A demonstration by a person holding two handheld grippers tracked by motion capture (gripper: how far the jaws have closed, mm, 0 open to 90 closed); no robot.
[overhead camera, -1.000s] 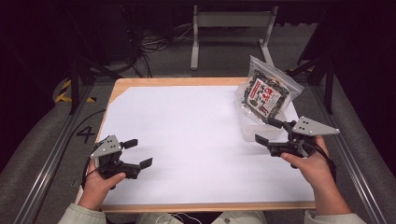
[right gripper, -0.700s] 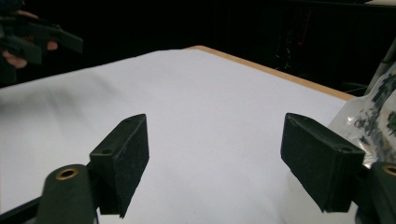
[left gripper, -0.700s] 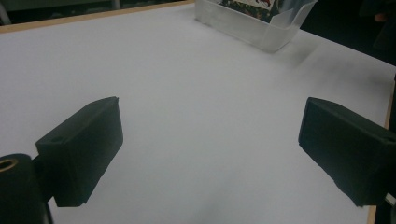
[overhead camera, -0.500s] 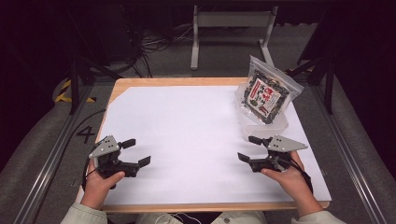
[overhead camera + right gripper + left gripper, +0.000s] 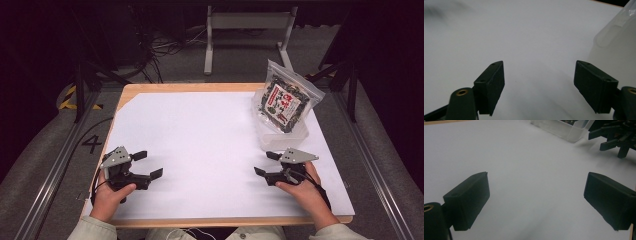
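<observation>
A person's two hands rest at the near edge of a wooden desk (image 5: 130, 90) covered by a white sheet (image 5: 200, 135), each holding a two-jaw gripper. The left gripper (image 5: 147, 165) sits at the near left corner, its jaws spread apart with nothing between them; in the left gripper view they frame bare white sheet. The right gripper (image 5: 266, 163) lies near the right edge, jaws likewise spread and empty, pointing toward the middle of the desk. Just beyond it, toward the far right corner, stands a clear plastic container (image 5: 280, 137), with a printed snack bag (image 5: 286, 97) propped upright in it and leaning back. The container's pale wall (image 5: 616, 42) shows just beside the right gripper's jaw in its own view
</observation>
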